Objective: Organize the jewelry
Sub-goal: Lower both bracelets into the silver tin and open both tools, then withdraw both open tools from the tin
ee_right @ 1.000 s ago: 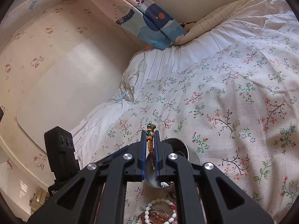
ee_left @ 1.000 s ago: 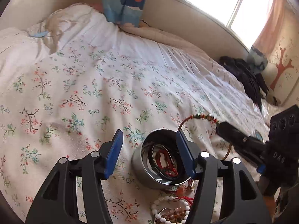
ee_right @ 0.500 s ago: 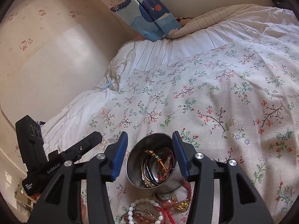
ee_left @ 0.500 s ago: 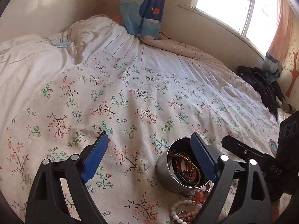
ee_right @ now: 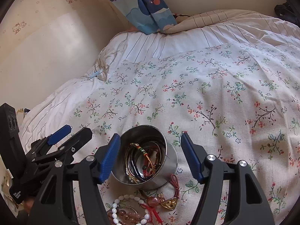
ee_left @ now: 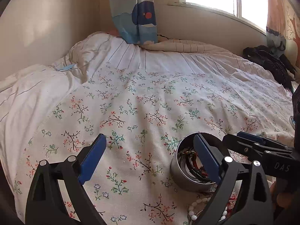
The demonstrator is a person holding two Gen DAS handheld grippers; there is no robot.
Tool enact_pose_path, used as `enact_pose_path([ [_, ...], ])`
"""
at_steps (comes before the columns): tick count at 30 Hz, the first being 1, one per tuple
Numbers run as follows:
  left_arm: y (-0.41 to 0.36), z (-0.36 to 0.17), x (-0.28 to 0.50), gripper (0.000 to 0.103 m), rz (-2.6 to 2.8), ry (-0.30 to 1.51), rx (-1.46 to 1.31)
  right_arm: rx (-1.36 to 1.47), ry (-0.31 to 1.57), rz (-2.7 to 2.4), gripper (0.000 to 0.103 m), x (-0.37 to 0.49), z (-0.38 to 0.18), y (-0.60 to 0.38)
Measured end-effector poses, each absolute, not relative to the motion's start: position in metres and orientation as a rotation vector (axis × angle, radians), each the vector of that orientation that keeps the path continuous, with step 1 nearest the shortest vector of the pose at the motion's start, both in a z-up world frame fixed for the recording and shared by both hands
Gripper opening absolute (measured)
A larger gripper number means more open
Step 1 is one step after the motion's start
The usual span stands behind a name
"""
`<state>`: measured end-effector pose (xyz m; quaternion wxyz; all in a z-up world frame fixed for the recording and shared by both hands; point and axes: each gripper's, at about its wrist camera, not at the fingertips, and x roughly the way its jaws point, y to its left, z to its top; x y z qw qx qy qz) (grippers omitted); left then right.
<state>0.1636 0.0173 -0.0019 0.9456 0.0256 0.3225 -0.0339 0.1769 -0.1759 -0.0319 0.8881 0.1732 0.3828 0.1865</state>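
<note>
Jewelry bracelets (ee_right: 142,161) lie tangled inside the steel bowl (ee_right: 168,170).

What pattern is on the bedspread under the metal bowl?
Small floral sprigs, pink and green on white, cover the bedspread; the right wrist view shows it best.

Each claw (ee_right: 150,154): black triangular frames, silver screws, 2 ribbed blue pads (ee_right: 110,158).

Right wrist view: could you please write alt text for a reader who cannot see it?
A round metal tin holding several bracelets stands on a flowered bedspread, seen between the blue pads of the open right hand-held gripper, whose jaws have just been opening. More beaded bracelets and a gold charm lie in front of the tin; the left hand-held gripper is at left.
</note>
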Motion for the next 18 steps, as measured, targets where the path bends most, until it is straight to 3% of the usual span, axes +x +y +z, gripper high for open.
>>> enact_pose_path([
  [18, 0.020, -0.009, 0.160, 0.093, -0.032, 0.676, 0.087, 0.237, 0.870, 0.269, 0.075, 0.158, -0.035, -0.194],
])
